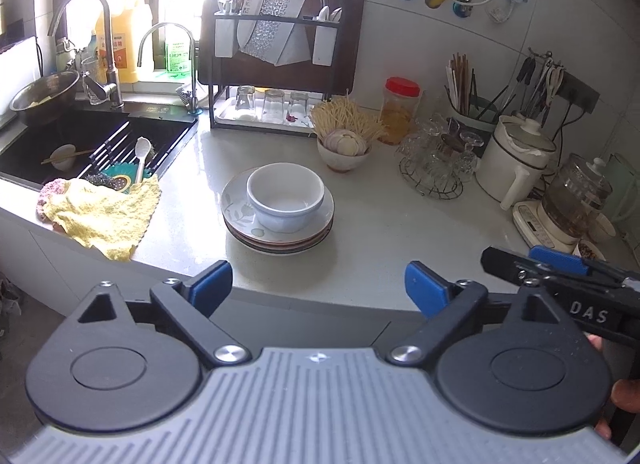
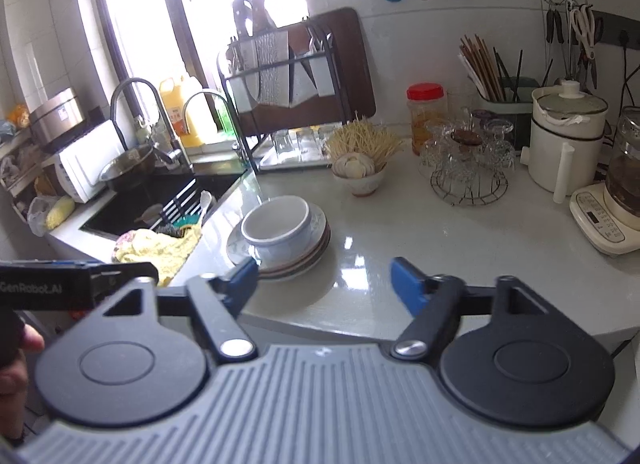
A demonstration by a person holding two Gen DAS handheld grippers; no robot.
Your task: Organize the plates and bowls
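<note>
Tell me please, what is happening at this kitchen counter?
A person holds a hand-held gripper in each hand, tidying dishes. The left hand-held gripper and the right hand-held gripper are both open and empty, short of the white bowl, which sits on a stack of plates on the counter.

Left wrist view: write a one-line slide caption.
Open left gripper faces a white bowl on stacked plates beside the sink.

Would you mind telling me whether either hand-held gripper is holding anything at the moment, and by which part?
Nothing is held. The left hand-held gripper and right hand-held gripper are both open and empty, short of the white bowl.
</note>
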